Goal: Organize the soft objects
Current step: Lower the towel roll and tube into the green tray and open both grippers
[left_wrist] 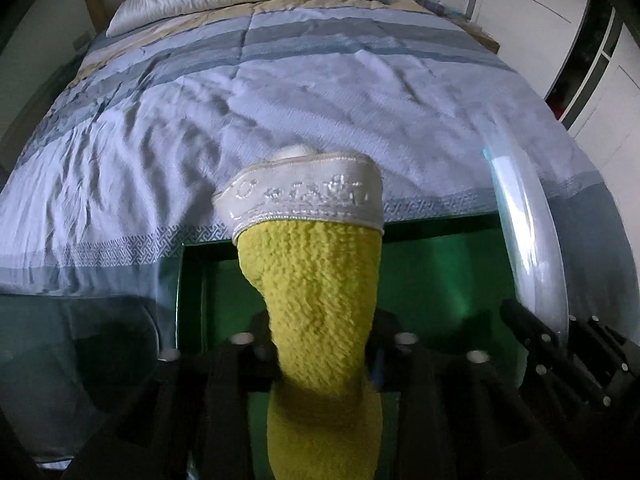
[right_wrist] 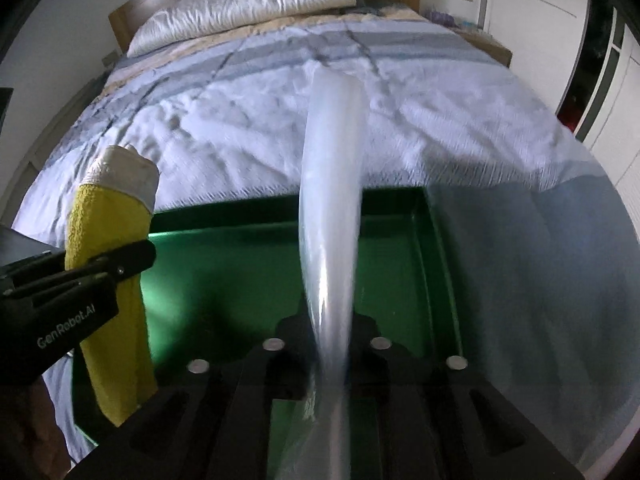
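Note:
My left gripper [left_wrist: 320,344] is shut on a rolled yellow towel [left_wrist: 316,284] with a white embroidered band; the roll stands upright above a green bin [left_wrist: 440,264]. It also shows in the right wrist view [right_wrist: 108,280], at the left, clamped by the left gripper [right_wrist: 120,264]. My right gripper [right_wrist: 328,340] is shut on the edge of a clear plastic bag [right_wrist: 332,200], which rises between its jaws and spreads to the right. The bag also shows in the left wrist view [left_wrist: 524,232], with the right gripper [left_wrist: 560,352] at the lower right.
The green bin [right_wrist: 248,272] sits at the foot of a bed [left_wrist: 280,100] with a blue striped cover. A white folded duvet [right_wrist: 248,4] lies at the headboard. White wardrobe doors [right_wrist: 532,12] stand on the right.

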### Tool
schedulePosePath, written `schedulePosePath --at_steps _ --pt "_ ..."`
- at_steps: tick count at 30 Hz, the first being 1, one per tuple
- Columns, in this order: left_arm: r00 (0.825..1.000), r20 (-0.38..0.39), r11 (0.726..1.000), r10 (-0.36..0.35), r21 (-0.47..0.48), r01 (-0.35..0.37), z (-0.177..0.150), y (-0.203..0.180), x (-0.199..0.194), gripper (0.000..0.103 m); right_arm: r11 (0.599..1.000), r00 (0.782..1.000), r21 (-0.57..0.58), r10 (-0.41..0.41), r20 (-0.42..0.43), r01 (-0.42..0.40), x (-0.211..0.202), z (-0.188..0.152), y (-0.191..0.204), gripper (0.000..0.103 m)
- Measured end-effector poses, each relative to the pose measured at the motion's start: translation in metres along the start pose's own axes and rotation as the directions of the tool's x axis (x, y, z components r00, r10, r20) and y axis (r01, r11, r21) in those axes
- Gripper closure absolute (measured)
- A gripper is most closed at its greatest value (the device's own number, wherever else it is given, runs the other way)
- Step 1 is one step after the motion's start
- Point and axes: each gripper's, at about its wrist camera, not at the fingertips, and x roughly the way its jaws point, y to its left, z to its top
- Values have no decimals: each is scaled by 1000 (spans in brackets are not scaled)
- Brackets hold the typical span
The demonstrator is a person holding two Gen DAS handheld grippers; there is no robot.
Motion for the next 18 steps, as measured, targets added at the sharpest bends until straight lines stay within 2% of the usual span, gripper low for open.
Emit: schedulePosePath --at_steps 2,5,9,18 --pt "1000 0 1000 -1 -7 1 0 0 -3 58 1000 1000 1 -8 0 8 1 2 -2 64" --pt "999 3 999 32 -4 -32 -1 -5 -4 45 1000 1000 6 -8 5 8 -9 -4 -6 64" --pt "999 14 999 47 1 -47 -3 -8 -6 39 1000 1000 1 -12 9 12 -16 -6 -5 63" --pt "998 13 998 63 -9 -63 -7 -11 -4 39 1000 1000 -11 -25 10 25 -38 -21 -6 63"
